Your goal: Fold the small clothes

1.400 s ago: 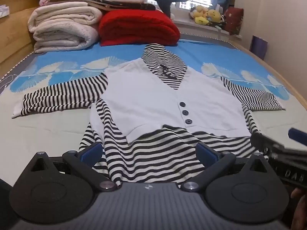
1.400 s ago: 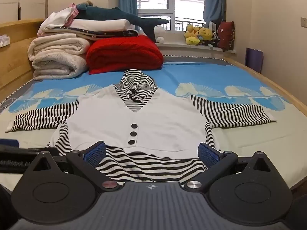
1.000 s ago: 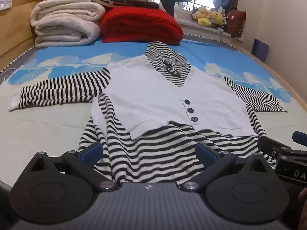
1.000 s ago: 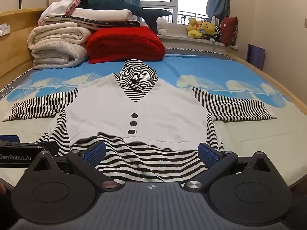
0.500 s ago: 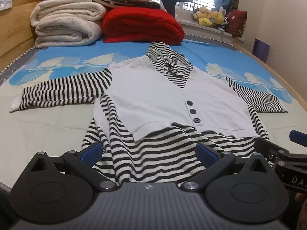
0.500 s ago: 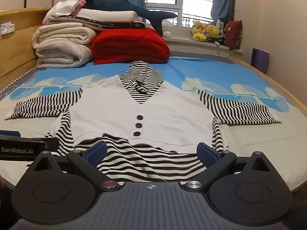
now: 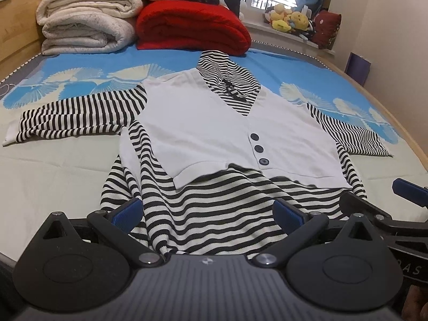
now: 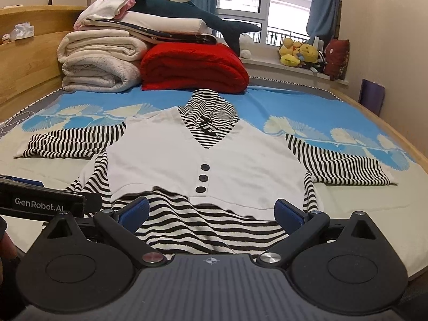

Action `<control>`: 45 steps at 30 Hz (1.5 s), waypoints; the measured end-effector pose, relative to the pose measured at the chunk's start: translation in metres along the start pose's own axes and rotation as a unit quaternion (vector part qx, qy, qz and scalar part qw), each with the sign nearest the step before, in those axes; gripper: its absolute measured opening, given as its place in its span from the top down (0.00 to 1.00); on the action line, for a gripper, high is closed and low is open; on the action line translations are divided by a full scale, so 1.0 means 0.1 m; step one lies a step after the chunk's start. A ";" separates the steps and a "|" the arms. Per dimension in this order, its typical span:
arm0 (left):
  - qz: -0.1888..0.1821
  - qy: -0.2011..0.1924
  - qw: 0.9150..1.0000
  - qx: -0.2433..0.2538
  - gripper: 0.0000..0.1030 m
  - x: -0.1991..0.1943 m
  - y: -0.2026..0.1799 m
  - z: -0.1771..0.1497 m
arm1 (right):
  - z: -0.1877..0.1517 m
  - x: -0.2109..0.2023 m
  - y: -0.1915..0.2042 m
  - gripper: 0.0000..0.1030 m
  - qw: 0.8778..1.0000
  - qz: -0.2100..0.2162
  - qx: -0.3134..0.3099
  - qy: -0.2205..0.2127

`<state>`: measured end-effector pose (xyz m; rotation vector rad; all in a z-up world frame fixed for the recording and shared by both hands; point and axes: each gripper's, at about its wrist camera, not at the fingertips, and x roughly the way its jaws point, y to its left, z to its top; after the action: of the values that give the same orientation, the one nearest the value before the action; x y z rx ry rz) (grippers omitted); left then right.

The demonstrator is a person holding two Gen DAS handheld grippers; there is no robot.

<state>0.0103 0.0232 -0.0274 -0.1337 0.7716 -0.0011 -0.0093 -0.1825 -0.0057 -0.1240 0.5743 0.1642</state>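
On the bed (image 8: 347,203), a striped top (image 8: 203,160) with a white vest front and 3 dark buttons lies flat, sleeves spread. Just before its hem, the left gripper (image 7: 211,211) and right gripper (image 8: 211,211) both have jaws spread wide, holding nothing.

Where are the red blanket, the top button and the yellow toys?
red blanket (image 8: 192,67), right wrist view, middle of its folded front.
top button (image 8: 205,167), right wrist view, centre of the button.
yellow toys (image 8: 299,52), right wrist view, on the pile's middle.
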 end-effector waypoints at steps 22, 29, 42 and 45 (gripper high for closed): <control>-0.001 0.001 1.000 0.001 0.00 0.00 -0.03 -0.01 | 0.00 0.03 -0.04 0.01 1.000 0.001 0.009 0.000; -0.001 0.001 1.000 0.001 0.00 0.01 -0.03 -0.02 | 0.01 0.03 -0.03 0.01 1.000 0.010 0.009 0.001; -0.001 0.006 1.000 0.001 0.00 0.03 -0.03 -0.03 | 0.02 0.04 -0.04 0.01 1.000 0.011 0.008 0.005; 0.000 0.006 1.000 0.002 0.00 0.03 -0.03 -0.04 | 0.02 0.05 -0.04 0.01 1.000 0.010 0.007 0.004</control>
<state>0.0098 0.0200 -0.0318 -0.1288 0.7843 -0.0031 -0.0038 -0.1856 -0.0067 -0.1051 0.5857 0.1787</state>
